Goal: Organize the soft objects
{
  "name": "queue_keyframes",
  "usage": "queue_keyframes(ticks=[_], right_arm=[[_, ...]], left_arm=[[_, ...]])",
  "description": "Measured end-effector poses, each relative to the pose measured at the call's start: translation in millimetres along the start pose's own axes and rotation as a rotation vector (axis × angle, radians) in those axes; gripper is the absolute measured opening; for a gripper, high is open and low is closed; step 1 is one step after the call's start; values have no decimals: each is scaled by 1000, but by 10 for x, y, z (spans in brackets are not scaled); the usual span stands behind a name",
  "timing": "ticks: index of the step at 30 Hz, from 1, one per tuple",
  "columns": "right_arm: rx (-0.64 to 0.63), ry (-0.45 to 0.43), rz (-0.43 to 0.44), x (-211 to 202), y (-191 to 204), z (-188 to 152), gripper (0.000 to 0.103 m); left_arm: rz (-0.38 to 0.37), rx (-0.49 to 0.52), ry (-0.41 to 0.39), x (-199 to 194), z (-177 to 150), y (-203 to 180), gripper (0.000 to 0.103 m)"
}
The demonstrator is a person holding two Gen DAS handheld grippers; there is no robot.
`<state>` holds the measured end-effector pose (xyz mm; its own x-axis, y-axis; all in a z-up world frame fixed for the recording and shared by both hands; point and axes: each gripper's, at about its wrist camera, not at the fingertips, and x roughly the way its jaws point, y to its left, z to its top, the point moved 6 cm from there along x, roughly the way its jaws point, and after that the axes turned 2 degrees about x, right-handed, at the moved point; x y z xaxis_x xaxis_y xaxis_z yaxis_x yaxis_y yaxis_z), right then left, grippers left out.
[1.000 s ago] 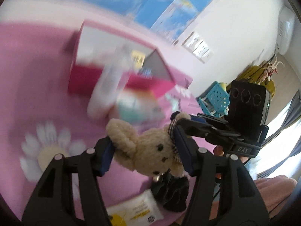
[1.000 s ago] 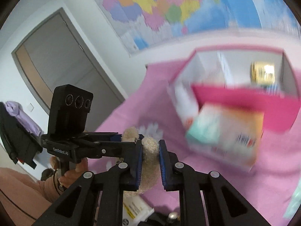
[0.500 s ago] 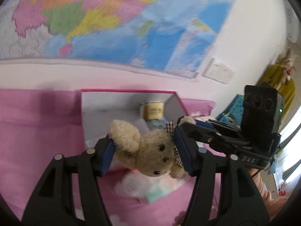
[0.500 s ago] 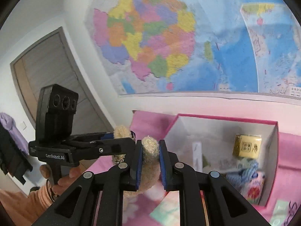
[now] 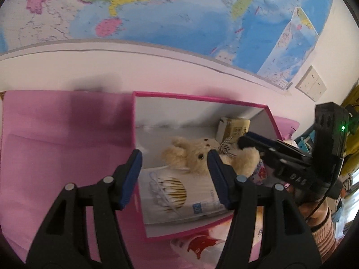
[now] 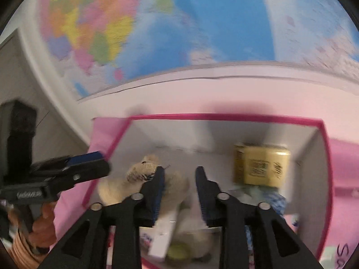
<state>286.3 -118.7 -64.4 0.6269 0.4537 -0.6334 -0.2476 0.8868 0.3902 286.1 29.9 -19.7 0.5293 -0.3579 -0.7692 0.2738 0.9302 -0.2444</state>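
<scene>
You've lowered the bunny [image 5: 193, 157] into the box [image 5: 202, 97] and both your left gripper [image 5: 174, 177] and right gripper [image 6: 179, 187] now gape empty, so it's stowed

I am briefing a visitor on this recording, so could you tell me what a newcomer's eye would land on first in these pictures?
First the beige plush bunny, lying inside the pink-rimmed box on the pink cloth, partly over a cotton swab pack. Next the two tongs at the box: the left tongs gape open before the bunny, and the right tongs stand parted above it. Behind, a large colourful wall map fills the background.
</scene>
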Motion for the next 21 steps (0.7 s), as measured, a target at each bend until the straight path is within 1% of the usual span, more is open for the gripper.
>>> queue_keyframes(ticks=[1,3,6,9,10,11,14,16,18,20,21], right_arm=[[8,-13,-7,-28,-29,8,40],[17,-38,-32,-137,-83,6,40],[9,-66,-37,-320,-84,-16,41],[-53,-77,-5,-449,69,-47,42],[-84,-60,27,-461,157,-88,45],[-106,-41,41,-459,211,-134,46],[-153,8,50,-367,340,-258,46],[-146,53,32,-243,324,-325,47],[-109,93,23,-108,254,-366,50],[-93,118,26,19,267,-356,50],[-98,122,11,63,259,-352,44]], left_arm=[[4,-1,-9,-34,4,4,62],[20,8,-34,-135,8,3,62],[41,32,-53,-231,-7,-46,62],[46,60,-71,-317,-27,-134,62],[44,66,-77,-341,-34,-166,62],[38,73,-79,-355,-36,-196,62],[54,96,-93,-414,-58,-248,62],[48,98,-92,-438,-78,-257,62],[43,94,-86,-430,-97,-240,62],[50,89,-79,-405,-107,-215,62],[50,85,-75,-389,-111,-196,62]])
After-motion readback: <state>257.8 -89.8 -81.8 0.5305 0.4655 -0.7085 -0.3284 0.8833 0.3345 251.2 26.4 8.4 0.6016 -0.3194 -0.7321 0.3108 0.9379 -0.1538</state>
